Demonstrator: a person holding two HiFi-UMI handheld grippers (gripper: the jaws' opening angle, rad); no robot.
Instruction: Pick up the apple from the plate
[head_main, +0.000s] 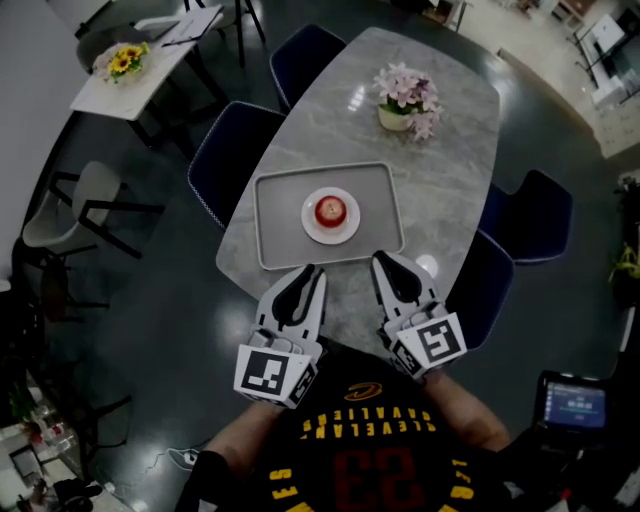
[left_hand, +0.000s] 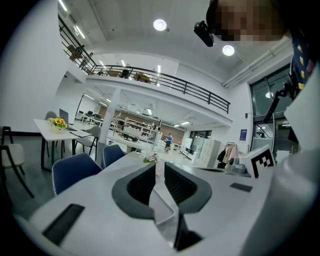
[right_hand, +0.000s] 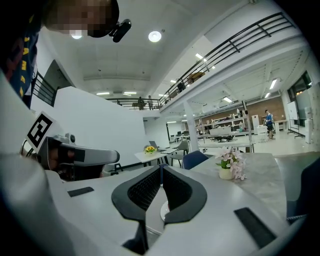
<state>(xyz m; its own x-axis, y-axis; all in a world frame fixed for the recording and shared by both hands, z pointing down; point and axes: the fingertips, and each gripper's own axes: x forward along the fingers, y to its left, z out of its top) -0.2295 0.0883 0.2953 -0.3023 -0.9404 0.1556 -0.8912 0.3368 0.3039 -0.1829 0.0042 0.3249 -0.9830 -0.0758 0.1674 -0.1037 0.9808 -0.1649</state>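
Observation:
A red apple (head_main: 331, 210) sits upright on a small white plate (head_main: 347, 228) in the middle of a grey tray (head_main: 275, 215) on the marble table (head_main: 440, 180). Both grippers hover at the table's near edge, just short of the tray. My left gripper (head_main: 313, 270) (left_hand: 158, 166) points at the tray's front rim, its jaws a narrow gap apart and holding nothing. My right gripper (head_main: 383, 258) (right_hand: 161, 167) has its tips touching, empty. Between its jaws a sliver of the plate (right_hand: 164, 209) shows. The apple is hidden in both gripper views.
A pot of pink flowers (head_main: 405, 95) (right_hand: 230, 161) stands at the table's far end. Dark blue chairs (head_main: 228, 150) (head_main: 535, 215) flank both sides of the table. A second table with yellow flowers (head_main: 125, 60) stands at the far left.

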